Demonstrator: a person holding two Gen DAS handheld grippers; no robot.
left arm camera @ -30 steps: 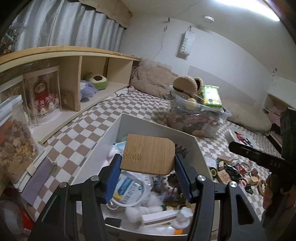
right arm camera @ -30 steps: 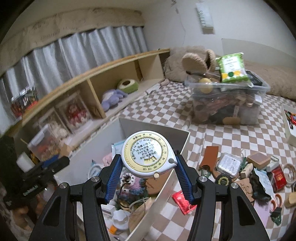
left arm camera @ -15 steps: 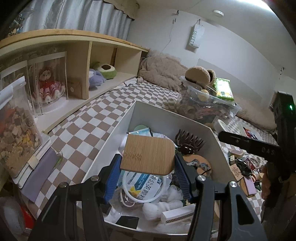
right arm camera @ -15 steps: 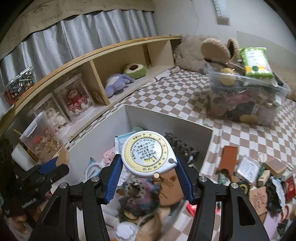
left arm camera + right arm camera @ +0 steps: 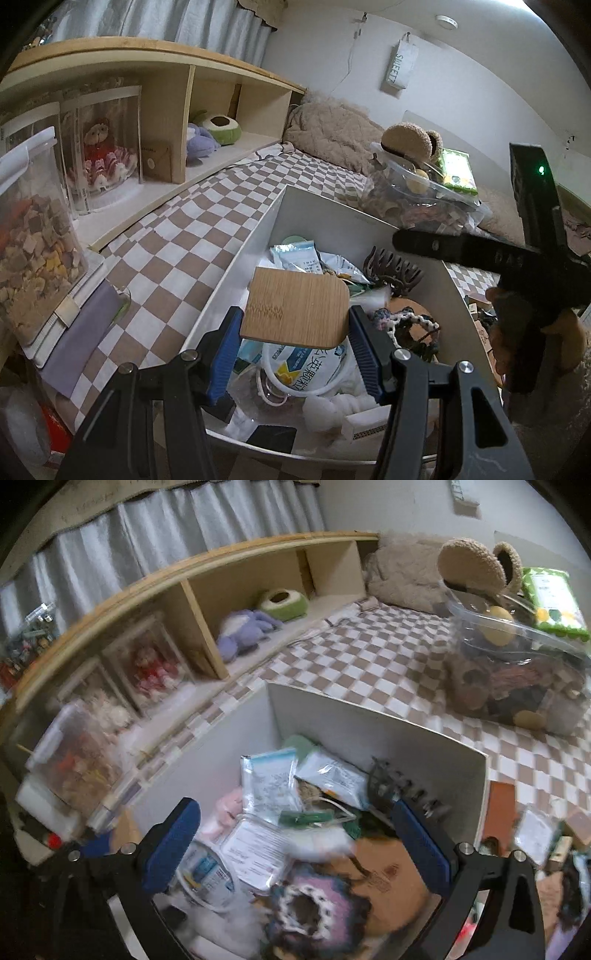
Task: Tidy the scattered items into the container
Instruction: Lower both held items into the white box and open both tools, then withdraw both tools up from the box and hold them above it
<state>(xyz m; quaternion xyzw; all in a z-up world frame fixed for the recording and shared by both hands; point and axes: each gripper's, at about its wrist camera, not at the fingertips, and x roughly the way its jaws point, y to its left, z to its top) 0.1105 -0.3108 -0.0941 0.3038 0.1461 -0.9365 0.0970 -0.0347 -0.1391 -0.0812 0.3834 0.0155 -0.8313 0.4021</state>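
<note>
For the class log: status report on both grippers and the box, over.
Left gripper shut on bamboo board, above white box. Right gripper jaws just opened wide, nothing between them, over the box. Nothing in the way.

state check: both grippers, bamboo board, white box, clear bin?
left gripper: shut on the bamboo board, over the box
right gripper: jaws just opened wide, nothing between them
white box: open-topped, cluttered with items
clear bin: no lid seen, heaped above its rim
</note>
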